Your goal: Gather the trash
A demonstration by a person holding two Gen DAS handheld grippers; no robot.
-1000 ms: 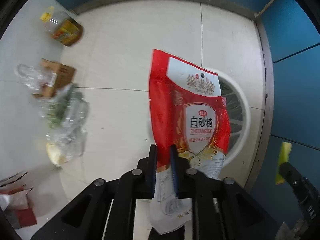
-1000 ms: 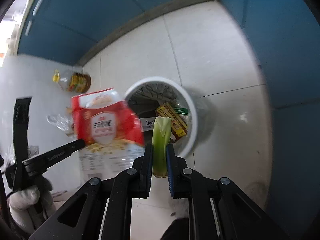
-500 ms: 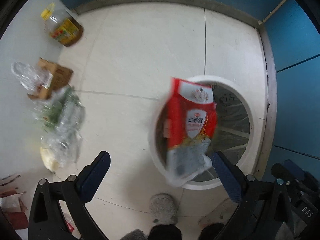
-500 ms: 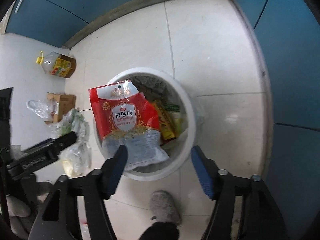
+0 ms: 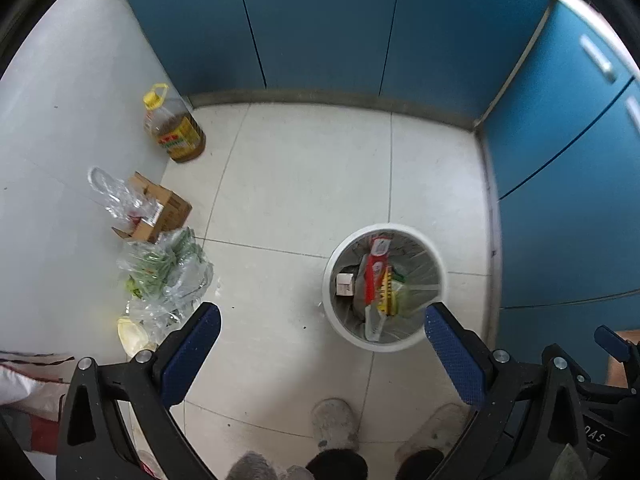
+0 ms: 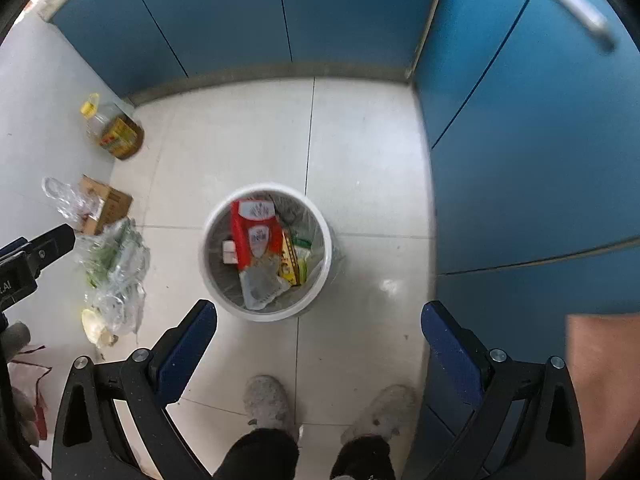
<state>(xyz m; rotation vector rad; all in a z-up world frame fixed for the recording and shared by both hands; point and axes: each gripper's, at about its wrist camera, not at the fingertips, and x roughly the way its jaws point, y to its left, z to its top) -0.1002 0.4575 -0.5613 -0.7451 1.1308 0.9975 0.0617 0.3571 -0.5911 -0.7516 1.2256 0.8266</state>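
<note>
Gaping wide and empty, left gripper (image 5: 322,334) and right gripper (image 6: 319,330) flank the bin (image 6: 326,276).

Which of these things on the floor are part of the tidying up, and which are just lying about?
Part of the job:
white bin
red sugar bag, already inside
open left gripper and right gripper, both empty

Probably just lying about:
oil bottle
cardboard box
clear bags of greens
</note>
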